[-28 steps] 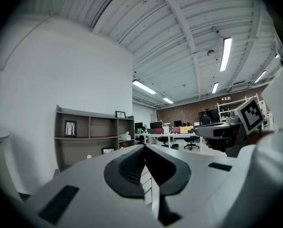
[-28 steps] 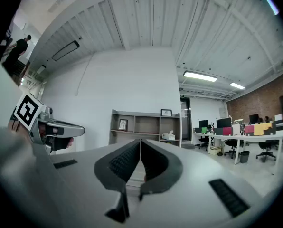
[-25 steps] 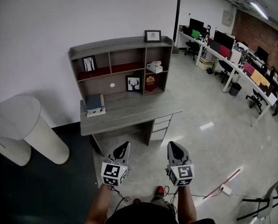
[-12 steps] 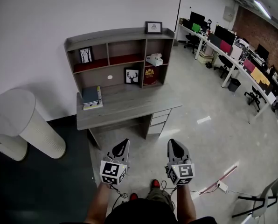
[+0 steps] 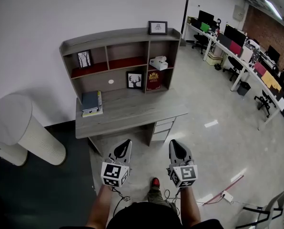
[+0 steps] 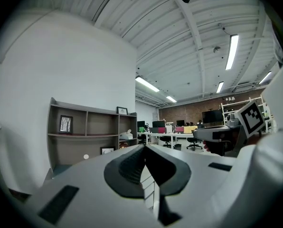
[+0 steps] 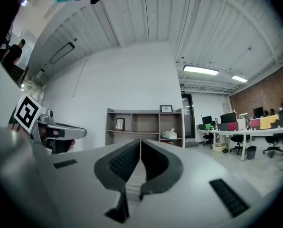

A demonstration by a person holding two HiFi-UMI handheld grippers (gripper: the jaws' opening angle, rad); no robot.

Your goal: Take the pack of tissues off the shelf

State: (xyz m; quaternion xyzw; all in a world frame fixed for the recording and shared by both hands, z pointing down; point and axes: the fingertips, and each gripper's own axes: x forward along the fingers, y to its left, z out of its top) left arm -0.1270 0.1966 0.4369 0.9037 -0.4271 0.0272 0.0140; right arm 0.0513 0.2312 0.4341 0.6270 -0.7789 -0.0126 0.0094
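Observation:
The pack of tissues is a white box on the middle board of the shelf's right compartment, with a tissue sticking up from it. It also shows small and far off in the left gripper view and the right gripper view. The grey shelf unit stands on a grey desk against the white wall. My left gripper and right gripper are held side by side low in front of the desk, well short of it. Both are shut and hold nothing.
On the shelf are framed pictures and a red book; stacked books lie on the desk. A white cylindrical object stands at the left. Office desks with monitors and chairs line the right; a power strip lies on the floor.
The desk and shelf have shifted slightly in the head view as the person steps, one red shoe moving forward. Both grippers have stayed shut and side by side.

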